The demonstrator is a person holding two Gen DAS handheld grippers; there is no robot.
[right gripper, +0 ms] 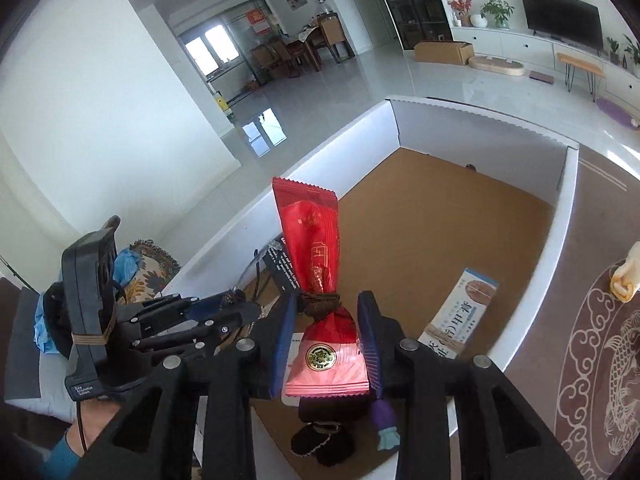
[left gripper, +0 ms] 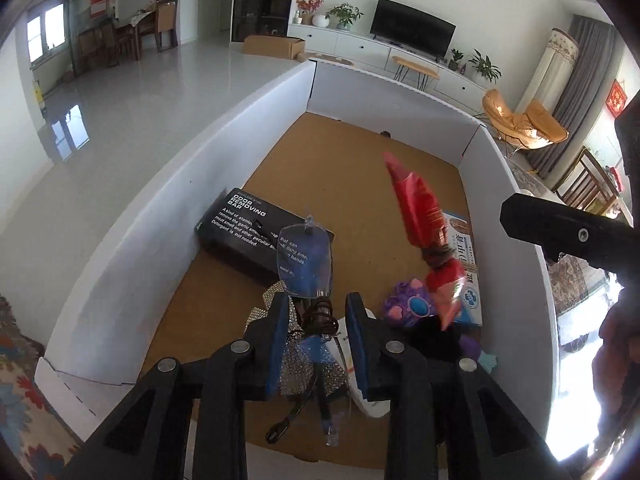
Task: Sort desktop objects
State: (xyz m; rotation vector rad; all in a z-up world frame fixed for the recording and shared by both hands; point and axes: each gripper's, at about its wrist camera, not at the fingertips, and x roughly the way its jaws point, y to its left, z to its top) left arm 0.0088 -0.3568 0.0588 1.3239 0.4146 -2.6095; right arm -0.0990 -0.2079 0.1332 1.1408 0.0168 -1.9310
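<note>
My left gripper is shut on a pair of rimless glasses wound with a brown cord, held above the box floor. My right gripper is shut on a red snack packet tied with a brown cord, held upright over the box. The packet also shows in the left wrist view, with the right gripper's black body to its right. The left gripper shows in the right wrist view at the left.
A white-walled cardboard box holds a black "Odor Removing Bar" carton, a blue-white medicine carton, a purple toy, a rhinestone piece, a white item and a black pouch. A patterned rug lies right.
</note>
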